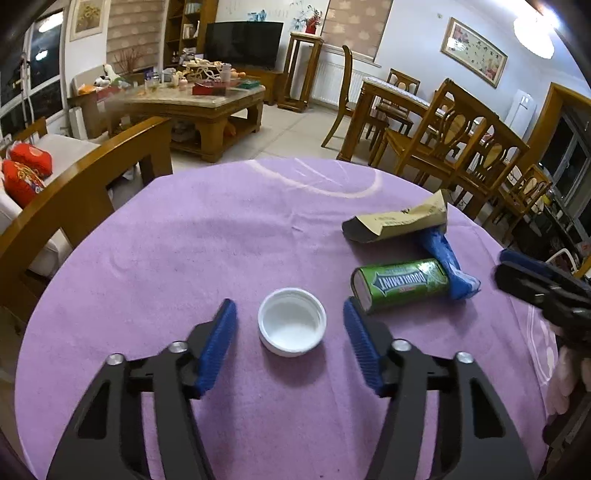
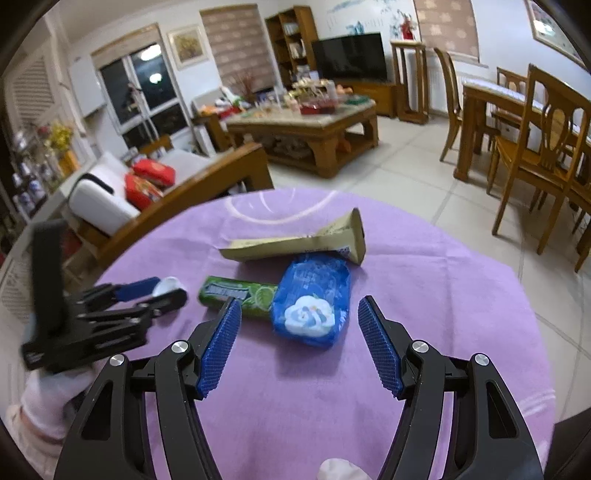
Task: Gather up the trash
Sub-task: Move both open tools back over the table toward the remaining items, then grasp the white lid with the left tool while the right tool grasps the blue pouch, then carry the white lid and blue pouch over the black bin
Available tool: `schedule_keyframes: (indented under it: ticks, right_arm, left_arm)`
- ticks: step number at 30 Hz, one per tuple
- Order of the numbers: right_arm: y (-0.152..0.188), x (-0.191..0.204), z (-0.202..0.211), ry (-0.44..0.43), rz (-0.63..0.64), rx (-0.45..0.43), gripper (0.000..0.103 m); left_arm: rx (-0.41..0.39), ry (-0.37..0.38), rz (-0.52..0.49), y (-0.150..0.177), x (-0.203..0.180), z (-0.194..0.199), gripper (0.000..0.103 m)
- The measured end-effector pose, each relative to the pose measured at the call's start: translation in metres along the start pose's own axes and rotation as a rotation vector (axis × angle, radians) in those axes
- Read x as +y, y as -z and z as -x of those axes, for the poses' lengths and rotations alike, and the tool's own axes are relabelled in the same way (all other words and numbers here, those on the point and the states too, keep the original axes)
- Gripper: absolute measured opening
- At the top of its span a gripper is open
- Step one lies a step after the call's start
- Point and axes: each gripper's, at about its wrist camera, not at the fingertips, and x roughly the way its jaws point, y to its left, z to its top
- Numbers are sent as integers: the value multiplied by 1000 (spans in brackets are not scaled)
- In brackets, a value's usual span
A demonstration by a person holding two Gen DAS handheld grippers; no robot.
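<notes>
left wrist view: the left gripper (image 1: pixel 290 314) is spread wide around a white cap (image 1: pixel 292 322) on the purple tablecloth (image 1: pixel 207 236), not touching it. right wrist view: the right gripper (image 2: pixel 300 314) is spread apart over a blue packet (image 2: pixel 312 304), beside a green gum pack (image 2: pixel 236 293) and a tan paper bag (image 2: pixel 295 242).

Indoor artificial light, moderately bright, cool white. Main source is the ceiling lamp (image 1: pixel 533 31), blown out, well above and right of the purple tablecloth (image 1: pixel 221 236). Its reflection arcs pale across the far edge of the cloth. Windows (image 2: pixel 147 96) behind the cloth are dark, showing only lamp reflections. Soft shadow falls on the cloth on the near side of the white cap (image 1: pixel 291 321); a similar one sits under the blue packet (image 2: pixel 314 302). Heavy fisheye bending in both views, black vignette in the corners. Left gripper (image 2: pixel 162 291) is motion-smeared in the right wrist view; background furniture looks slightly soft.
</notes>
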Motion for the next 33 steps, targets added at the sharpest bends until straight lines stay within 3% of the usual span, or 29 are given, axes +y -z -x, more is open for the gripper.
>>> schedule_keyframes:
  ticks: [2,7,8,10,16,23,27,33]
  right_arm:
    - [-2,4,-17,22,6,39,66]
    - [2,2,-49,82,22,107,65]
    - [2,3,-52,92,26,115,59]
    - [3,5,-57,107,46,119,57]
    - [8,-2,-58,66,34,112,45]
    - [23,-11,-17,-17,-8,72,43]
    - [38,-19,29,-101,-35,-3,43]
    - [61,-42,100,-132,-81,-129,43]
  left_arm:
    - [-3,11,20,0,6,2,37]
    - [-12,39,33,1,10,6,37]
    - [-17,37,28,1,9,7,37]
    - [-25,33,19,1,6,9,37]
    - [-50,44,11,2,6,14,37]
    - [-84,96,-8,3,-1,23,37]
    - [-133,150,-39,7,-22,45,37]
    - [-187,238,-103,18,-72,73,37]
